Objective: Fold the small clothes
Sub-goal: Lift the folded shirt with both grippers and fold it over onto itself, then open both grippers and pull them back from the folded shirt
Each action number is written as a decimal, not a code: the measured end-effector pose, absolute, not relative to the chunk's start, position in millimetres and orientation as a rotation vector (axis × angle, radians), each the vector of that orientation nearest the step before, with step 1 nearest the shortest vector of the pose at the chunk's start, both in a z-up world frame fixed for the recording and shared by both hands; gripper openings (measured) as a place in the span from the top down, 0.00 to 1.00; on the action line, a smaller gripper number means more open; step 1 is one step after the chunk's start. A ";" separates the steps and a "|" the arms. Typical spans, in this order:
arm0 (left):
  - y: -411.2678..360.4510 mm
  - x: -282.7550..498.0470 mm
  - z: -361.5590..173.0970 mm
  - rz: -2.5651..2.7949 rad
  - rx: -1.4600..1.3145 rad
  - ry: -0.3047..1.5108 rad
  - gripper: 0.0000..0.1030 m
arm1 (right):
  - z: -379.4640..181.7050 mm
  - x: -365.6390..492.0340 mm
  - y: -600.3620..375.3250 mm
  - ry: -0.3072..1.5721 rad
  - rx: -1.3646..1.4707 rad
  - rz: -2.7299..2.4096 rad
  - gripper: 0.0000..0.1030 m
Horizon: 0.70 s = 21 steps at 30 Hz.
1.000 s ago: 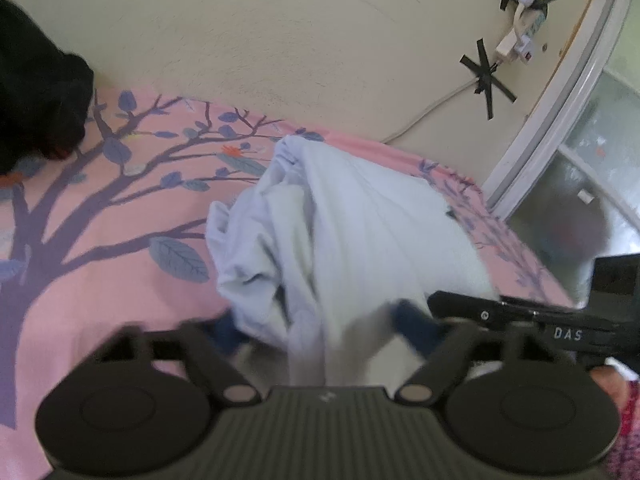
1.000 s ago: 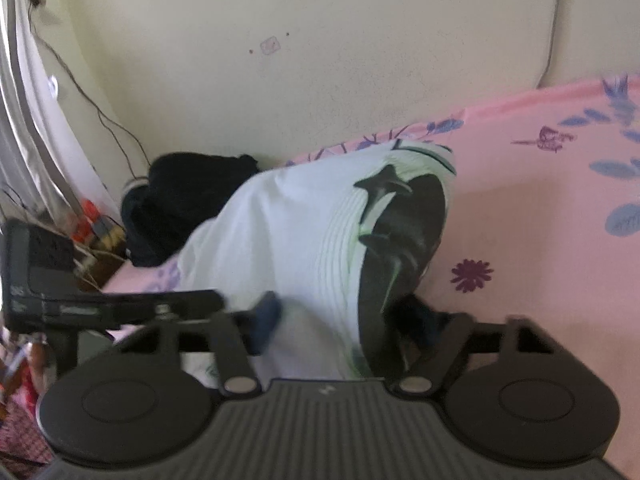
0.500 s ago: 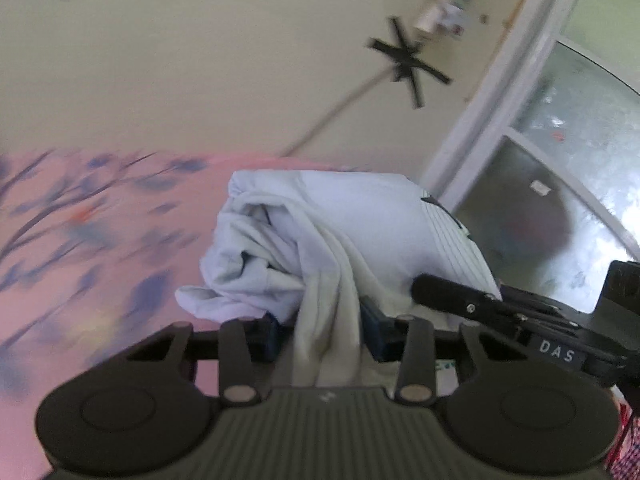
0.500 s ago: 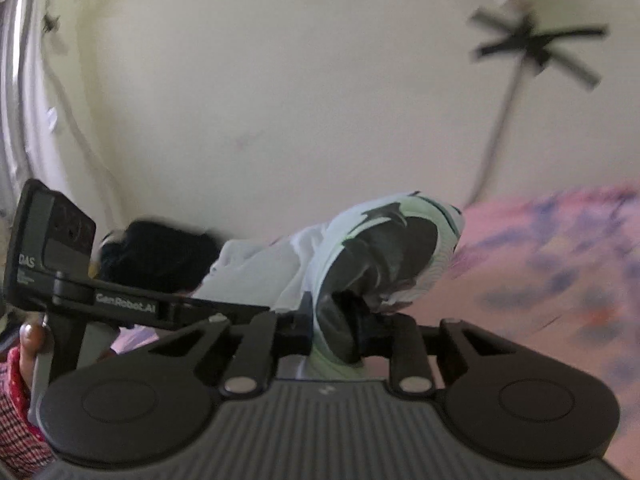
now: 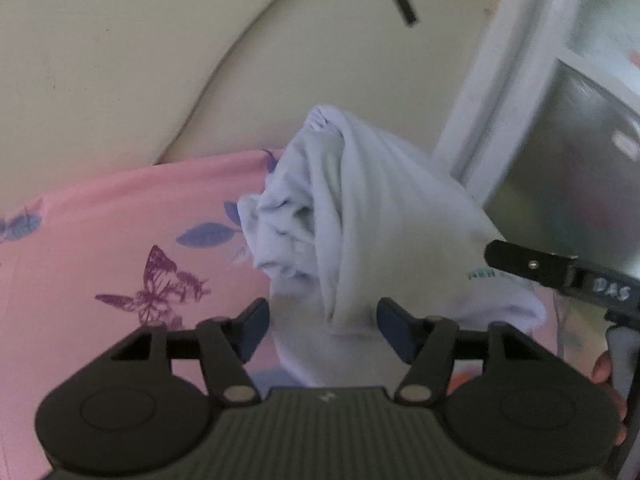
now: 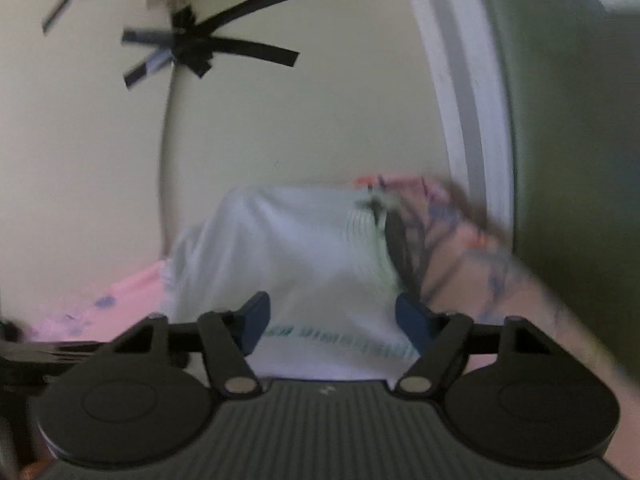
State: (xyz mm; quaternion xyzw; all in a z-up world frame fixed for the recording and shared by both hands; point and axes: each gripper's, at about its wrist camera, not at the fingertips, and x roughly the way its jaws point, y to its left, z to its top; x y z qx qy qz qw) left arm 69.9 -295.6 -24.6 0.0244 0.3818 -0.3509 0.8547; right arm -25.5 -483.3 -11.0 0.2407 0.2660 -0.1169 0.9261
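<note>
T-shirt (image 5: 372, 216), white and bunched, lies in a heap on the pink printed bedsheet (image 5: 100, 240) near the wall. Half a second ago both grippers were pinched on its cloth; now the jaws of the left gripper (image 5: 322, 330) and of the right gripper (image 6: 334, 320) stand spread, the fabric running loose between them. That reads as a release, so this fold looks set down, with the heap not yet tidy.
</note>
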 end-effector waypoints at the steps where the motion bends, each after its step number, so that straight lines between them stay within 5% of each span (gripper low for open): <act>1: -290.9 64.0 -28.3 -0.737 0.065 0.801 0.41 | -14.2 -37.4 -482.0 0.535 0.511 -0.240 0.30; 9: -243.0 8.5 -29.6 -0.690 0.058 0.756 0.35 | -19.2 -102.0 -437.2 0.528 0.659 -0.227 0.26; 21: -187.5 -67.8 -24.9 -0.622 0.098 0.711 0.27 | -9.2 -154.5 -311.0 0.519 0.506 -0.230 0.16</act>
